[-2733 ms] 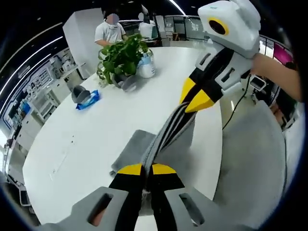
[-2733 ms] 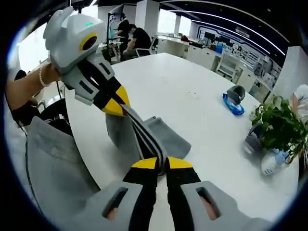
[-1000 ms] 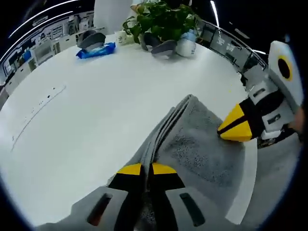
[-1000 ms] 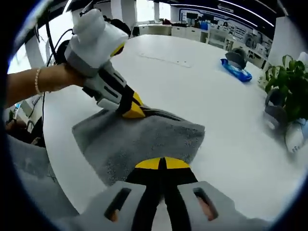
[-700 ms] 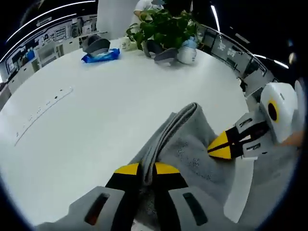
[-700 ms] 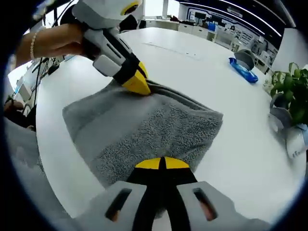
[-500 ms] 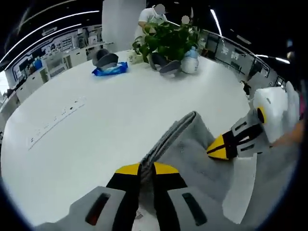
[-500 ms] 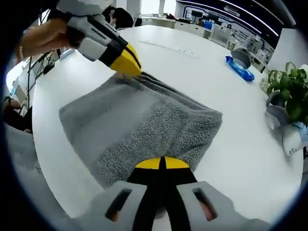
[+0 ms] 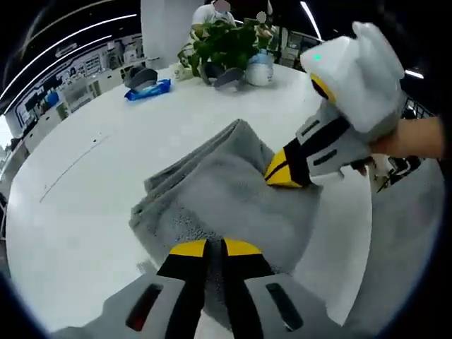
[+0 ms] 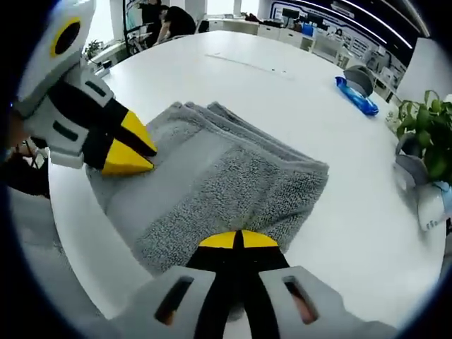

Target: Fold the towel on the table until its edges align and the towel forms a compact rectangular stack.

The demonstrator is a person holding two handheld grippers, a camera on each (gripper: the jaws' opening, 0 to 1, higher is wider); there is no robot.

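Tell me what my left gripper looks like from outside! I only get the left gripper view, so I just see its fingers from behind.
Observer: In the right gripper view, the left gripper has its yellow fingers pressed together, with the tips at one edge of the grey towel.
Operator: Is anybody over on that side?
Observer: Yes, people in dark clothes are past the far end of the white table.
Operator: And my other gripper?
Observer: The right gripper sits shut at the towel's near edge. I cannot tell whether it pinches cloth.
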